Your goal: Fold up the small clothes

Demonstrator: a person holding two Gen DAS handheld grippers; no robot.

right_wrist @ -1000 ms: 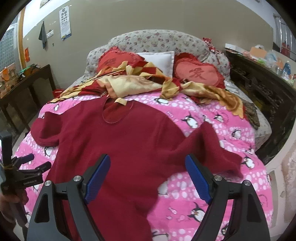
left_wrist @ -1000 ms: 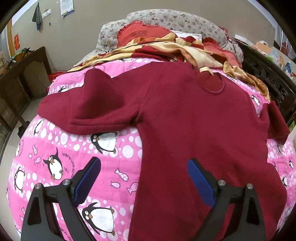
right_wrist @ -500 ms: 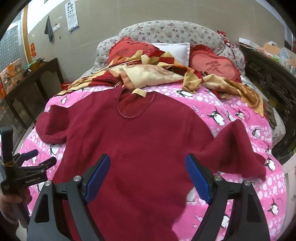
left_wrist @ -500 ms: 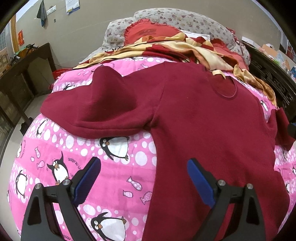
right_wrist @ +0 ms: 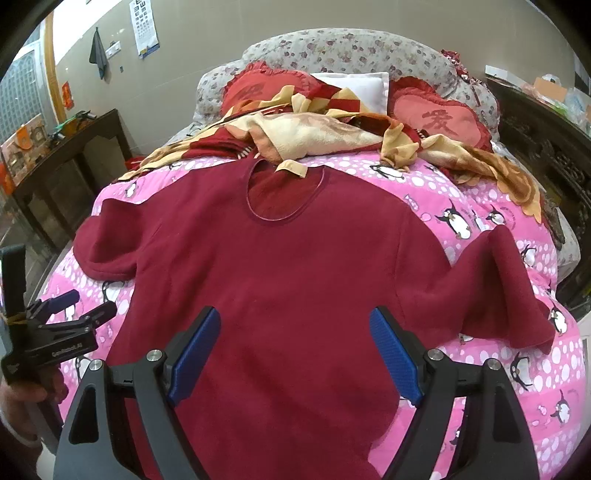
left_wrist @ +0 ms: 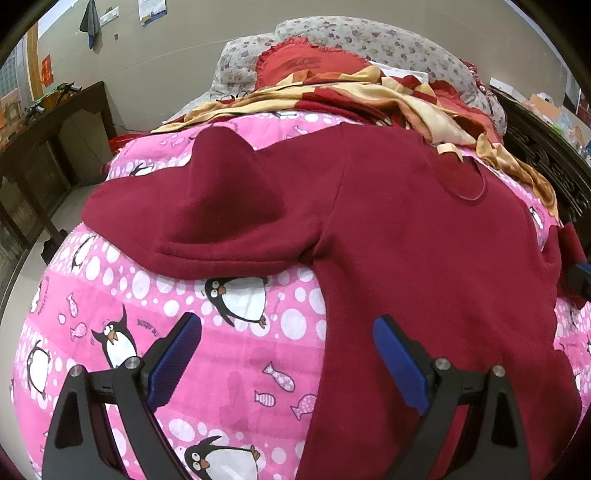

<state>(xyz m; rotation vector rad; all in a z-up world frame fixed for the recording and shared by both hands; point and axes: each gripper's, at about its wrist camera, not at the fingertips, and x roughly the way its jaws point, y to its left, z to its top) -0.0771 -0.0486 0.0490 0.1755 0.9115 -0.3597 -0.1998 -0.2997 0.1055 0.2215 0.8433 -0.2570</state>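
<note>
A dark red sweater lies spread flat on the bed's pink penguin quilt, its collar toward the pillows. The left gripper and right gripper hover over the hem end, jaws released and holding nothing.

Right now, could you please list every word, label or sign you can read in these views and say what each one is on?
"爱": a red character on the heart-shaped red cushion at the head of the bed.
Left tongs: pale lettering on the black body, too small to read.
Second red cushion: a darker mark, too blurred to read.
Wall chart: rows of symbols, too small to read.
Penguin quilt: tiny printed script, illegible.
</note>
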